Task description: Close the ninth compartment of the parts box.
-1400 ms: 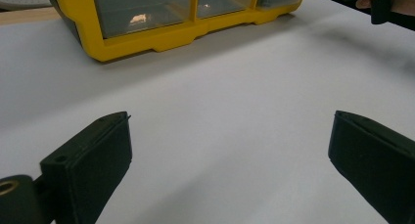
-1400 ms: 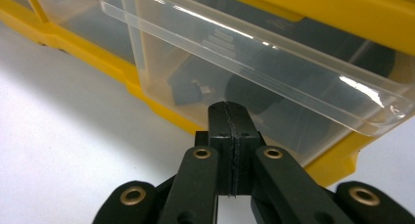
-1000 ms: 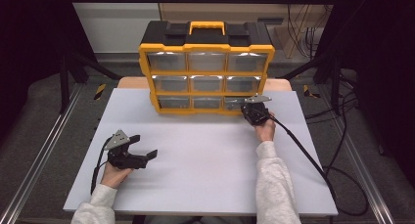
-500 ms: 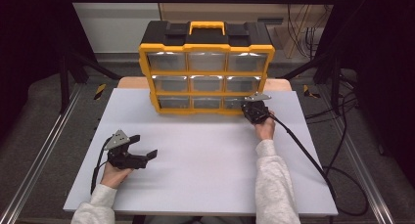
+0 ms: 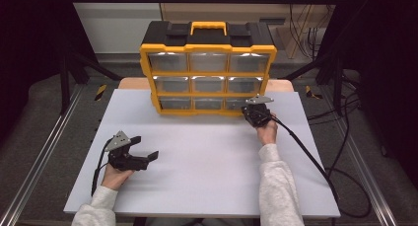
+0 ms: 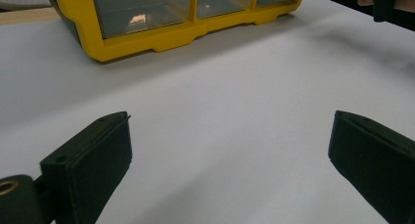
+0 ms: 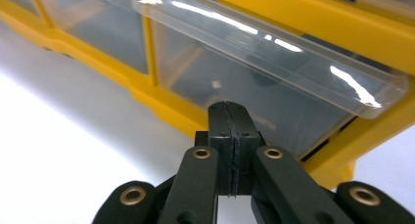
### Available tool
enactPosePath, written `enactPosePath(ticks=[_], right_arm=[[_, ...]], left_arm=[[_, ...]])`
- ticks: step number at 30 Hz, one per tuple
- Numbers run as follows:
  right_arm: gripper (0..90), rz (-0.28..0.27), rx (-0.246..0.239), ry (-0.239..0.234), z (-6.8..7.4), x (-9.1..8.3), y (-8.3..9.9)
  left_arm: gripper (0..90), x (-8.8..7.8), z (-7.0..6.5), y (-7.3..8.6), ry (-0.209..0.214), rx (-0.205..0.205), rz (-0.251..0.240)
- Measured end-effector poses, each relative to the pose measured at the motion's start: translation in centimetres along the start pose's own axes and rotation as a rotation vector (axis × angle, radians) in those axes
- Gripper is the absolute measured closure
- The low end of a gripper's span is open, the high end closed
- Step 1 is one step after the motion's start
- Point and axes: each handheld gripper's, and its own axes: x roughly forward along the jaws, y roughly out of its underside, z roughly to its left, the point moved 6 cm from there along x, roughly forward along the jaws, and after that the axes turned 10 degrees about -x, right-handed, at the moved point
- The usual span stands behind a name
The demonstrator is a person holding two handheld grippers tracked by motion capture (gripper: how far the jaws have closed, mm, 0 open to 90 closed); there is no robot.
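Note:
A yellow and black organizer [image 5: 207,73] with clear drawers stands upright at the back of the white table [image 5: 207,162]. My right gripper [image 5: 246,109] is shut, with nothing visible between its jaws. Its tips are right at the front of the bottom right drawer [image 5: 235,103]. In the right gripper view the closed tips [image 7: 229,111] sit just under that drawer's clear lip [image 7: 274,43]; I cannot tell if they touch it. My left gripper [image 5: 145,148] rests at the front left of the table, open and holding nothing. In the left gripper view its wide-open gripper [image 6: 230,121] faces the organizer's base [image 6: 147,38].
A black cable [image 5: 305,152] trails from the right gripper across the table's right side and down to the floor. Metal rails [image 5: 44,152] run along both sides of the table. Dark frame posts stand behind, left and right.

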Motion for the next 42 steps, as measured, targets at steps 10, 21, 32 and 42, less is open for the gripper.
enactPosePath(ticks=[10, 21, 32, 42], right_arm=[[66.0, -0.061, 0.021, -0.059, 2.0, -2.1, -0.6], [20.2, -0.113, -0.007, -0.058, 3.5, -4.9, -1.2], [2.0, -0.187, 0.062, -0.139, 4.6, -7.9, -1.3], [0.3, -0.207, 0.048, -0.172, 5.4, -9.9, 0.7]], left_arm=[[1.8, 0.0, 0.0, 0.0, 0.001, -0.002, -0.001], [1.8, -0.1, 0.0, 0.0, 0.002, -0.004, 0.004], [1.8, -0.1, 0.0, 0.0, 0.004, -0.007, 0.008], [1.8, -0.1, -0.1, 0.0, 0.004, -0.006, 0.005]])
